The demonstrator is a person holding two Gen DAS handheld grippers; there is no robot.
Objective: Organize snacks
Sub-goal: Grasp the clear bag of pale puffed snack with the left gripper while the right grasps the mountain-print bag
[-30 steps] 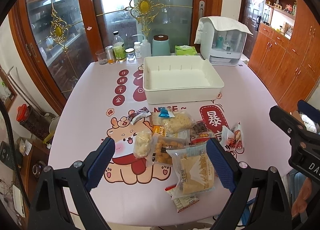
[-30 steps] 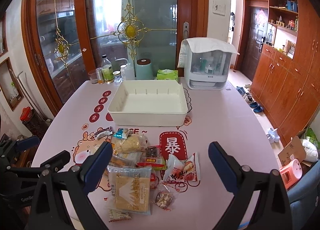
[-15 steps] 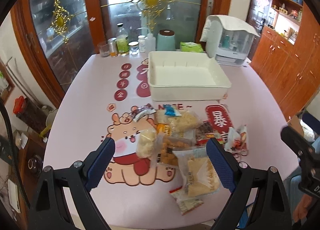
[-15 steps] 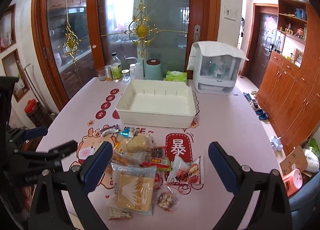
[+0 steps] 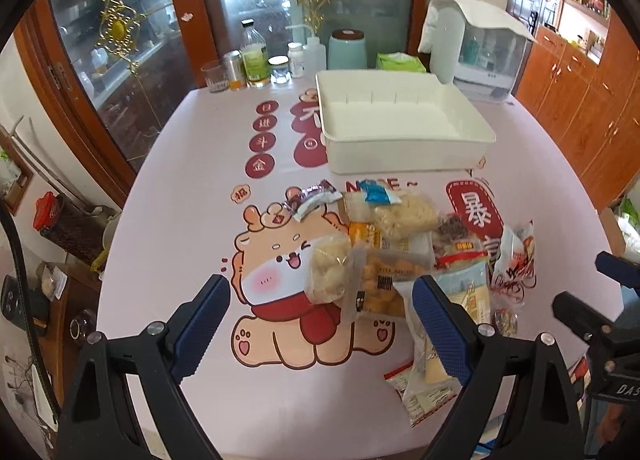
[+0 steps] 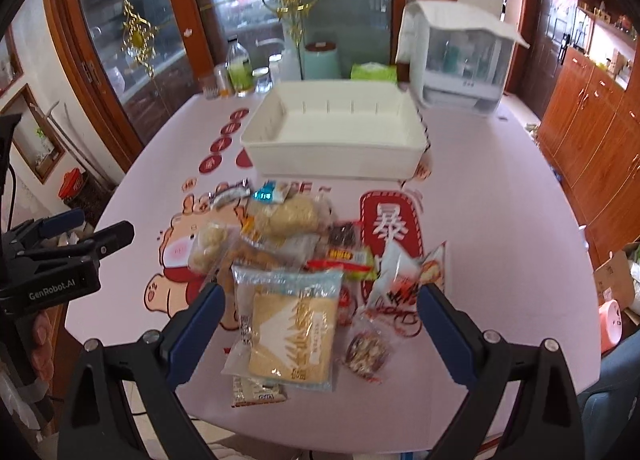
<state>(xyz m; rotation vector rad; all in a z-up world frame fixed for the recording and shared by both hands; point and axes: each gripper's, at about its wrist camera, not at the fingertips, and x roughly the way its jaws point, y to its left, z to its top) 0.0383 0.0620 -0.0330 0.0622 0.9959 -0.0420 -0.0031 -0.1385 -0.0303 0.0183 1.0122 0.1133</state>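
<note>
Pink table point(image 5: 180, 220) | one white bin point(image 5: 400, 140) | two claws agape point(image 5: 320, 312) point(image 6: 318, 318)

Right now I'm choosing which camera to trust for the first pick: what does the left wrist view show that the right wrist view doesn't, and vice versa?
Only the left wrist view shows the open left tool head-on, with the puff bag between its fingers' line.

Only the right wrist view shows the open right tool head-on, plus the whole big cracker bag and the round nut pack.

Both show the empty white bin behind the snack pile, and nothing gripped.
</note>
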